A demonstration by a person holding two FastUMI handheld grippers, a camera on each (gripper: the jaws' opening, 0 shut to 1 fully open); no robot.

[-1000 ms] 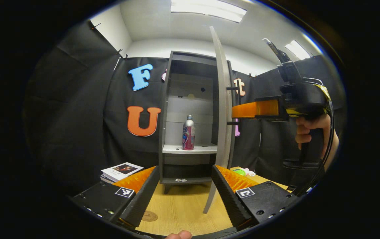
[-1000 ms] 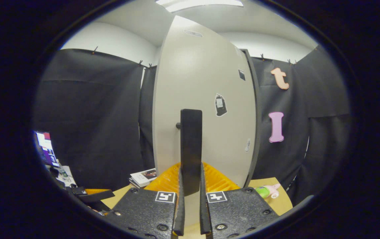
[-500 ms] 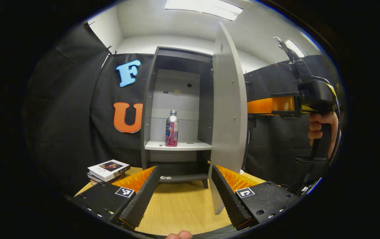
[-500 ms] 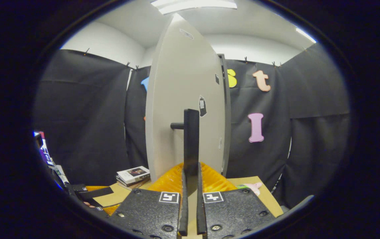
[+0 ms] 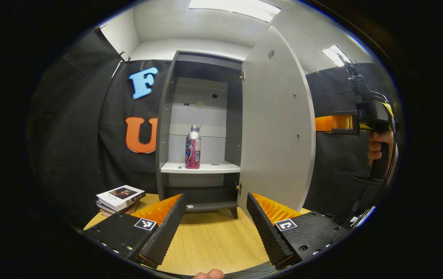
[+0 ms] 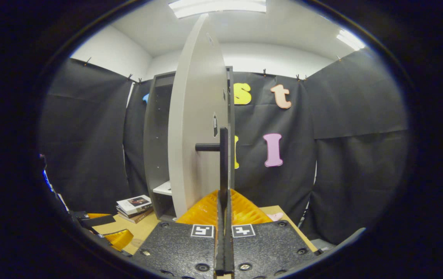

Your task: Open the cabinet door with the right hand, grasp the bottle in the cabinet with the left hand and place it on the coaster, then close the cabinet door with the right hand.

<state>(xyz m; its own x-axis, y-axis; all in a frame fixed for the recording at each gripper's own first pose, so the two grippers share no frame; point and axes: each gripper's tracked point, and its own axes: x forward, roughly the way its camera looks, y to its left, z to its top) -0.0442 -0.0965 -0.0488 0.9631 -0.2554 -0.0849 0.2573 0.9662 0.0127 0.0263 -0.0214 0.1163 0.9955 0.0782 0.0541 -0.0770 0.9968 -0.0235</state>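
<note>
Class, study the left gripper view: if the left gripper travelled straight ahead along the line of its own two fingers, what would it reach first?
Probably the open cabinet. The left gripper is open, above bare table, aimed at the lower front, below the shelf with the bottle. Depth is unclear.

a silver bottle (image 5: 193,147) with a pink label is seen in a grey cabinet (image 5: 200,128); the bench (image 5: 213,240) is pale wood-grained.

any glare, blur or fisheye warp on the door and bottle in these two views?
Left gripper view: bottle sharp and evenly lit on its shelf, ceiling lights blown out, cabinet door bowed by the fisheye. Right gripper view: door bulges strongly, handle crisp, cabinet interior in shadow; no motion blur in either.
</note>
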